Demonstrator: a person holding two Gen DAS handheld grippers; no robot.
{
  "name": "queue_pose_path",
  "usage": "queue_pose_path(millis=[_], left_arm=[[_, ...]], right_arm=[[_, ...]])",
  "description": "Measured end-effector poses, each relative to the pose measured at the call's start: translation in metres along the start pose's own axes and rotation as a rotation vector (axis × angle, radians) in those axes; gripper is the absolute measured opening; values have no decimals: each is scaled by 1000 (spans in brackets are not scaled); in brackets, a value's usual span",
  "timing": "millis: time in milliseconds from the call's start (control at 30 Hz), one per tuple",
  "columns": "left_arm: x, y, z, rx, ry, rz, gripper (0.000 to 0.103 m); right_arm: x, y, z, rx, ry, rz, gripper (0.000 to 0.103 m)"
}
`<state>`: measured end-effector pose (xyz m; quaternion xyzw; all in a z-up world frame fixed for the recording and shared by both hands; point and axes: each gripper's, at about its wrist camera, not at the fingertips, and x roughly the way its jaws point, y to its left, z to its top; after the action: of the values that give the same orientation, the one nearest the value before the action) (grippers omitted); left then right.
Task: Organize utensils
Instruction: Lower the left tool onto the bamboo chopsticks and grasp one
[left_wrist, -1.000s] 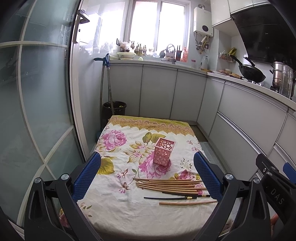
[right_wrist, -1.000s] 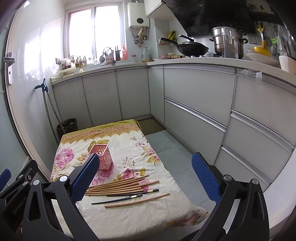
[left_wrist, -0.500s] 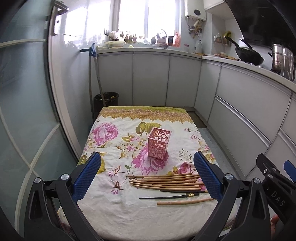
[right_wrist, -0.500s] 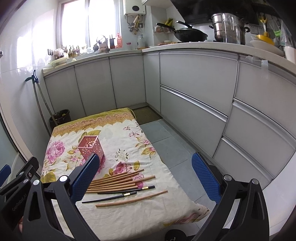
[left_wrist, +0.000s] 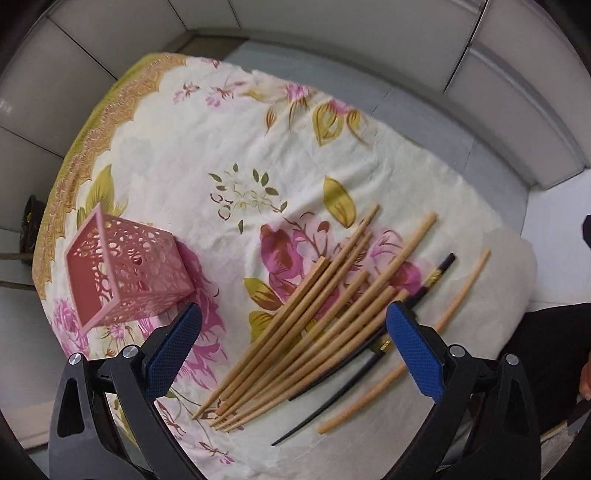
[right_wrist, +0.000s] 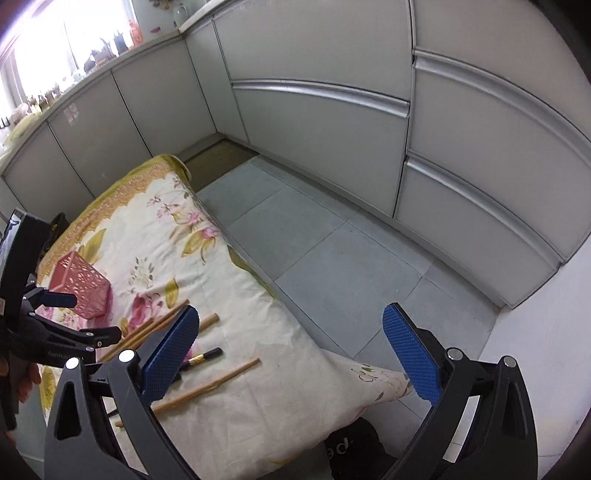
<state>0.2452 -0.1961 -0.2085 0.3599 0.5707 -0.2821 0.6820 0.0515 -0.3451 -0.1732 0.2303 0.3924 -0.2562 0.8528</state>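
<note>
Over the floral cloth (left_wrist: 184, 155) now, left gripper (left_wrist: 291, 343) tilted down versus earlier; both grippers wide open, empty; right gripper (right_wrist: 291, 347) likewise. Count: one pink holder (left_wrist: 125, 273), about nine wooden chopsticks (left_wrist: 314, 306), two black chopsticks (left_wrist: 332, 402).

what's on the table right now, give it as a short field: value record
surface: flowered cloth over the table
holder: pink lattice holder, upright, nothing visible inside
chopsticks: wooden bundle lying flat, none in the holder
odd ones: black chopsticks and a lone wooden chopstick beside the bundle
left gripper: open, above the bundle, holding nothing
right gripper: open, holding nothing, by the table's right edge
</note>
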Motion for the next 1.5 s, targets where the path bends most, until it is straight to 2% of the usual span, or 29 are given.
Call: queue_pose_path(millis=[67, 233, 333, 400, 567, 700, 833, 900, 1033, 1067, 1333, 1433, 1500], left_arm=[[17, 5, 9, 23, 50, -3, 79], [31, 18, 17, 34, 79, -65, 77], [35, 20, 17, 64, 80, -61, 74], [38, 21, 19, 76, 83, -75, 66], [48, 15, 33, 118, 101, -88, 54], [54, 15, 34, 140, 125, -91, 42], [67, 8, 36, 158, 127, -113, 34], [68, 6, 33, 174, 133, -120, 24], [68, 6, 25, 138, 126, -146, 18], [67, 6, 23, 126, 114, -152, 15], [47, 6, -20, 32, -62, -115, 10], [21, 15, -41, -30, -159, -108, 9], [-4, 22, -59, -73, -234, -117, 7]], right_arm=[[13, -4, 4, 35, 49, 36, 97], [16, 7, 12, 12, 31, 51, 97], [19, 14, 11, -13, 43, 54, 97], [20, 15, 12, -14, 46, 55, 97], [23, 14, 12, -3, 53, 49, 97], [24, 17, 12, -10, 52, 48, 97], [24, 18, 12, -12, 53, 50, 97], [24, 18, 11, -14, 56, 49, 97], [24, 19, 11, -20, 57, 42, 97], [24, 19, 11, -18, 58, 43, 97], [25, 25, 7, -46, 68, 44, 97], [22, 30, 5, -64, 63, 53, 97], [26, 29, 4, -49, 96, 80, 97]])
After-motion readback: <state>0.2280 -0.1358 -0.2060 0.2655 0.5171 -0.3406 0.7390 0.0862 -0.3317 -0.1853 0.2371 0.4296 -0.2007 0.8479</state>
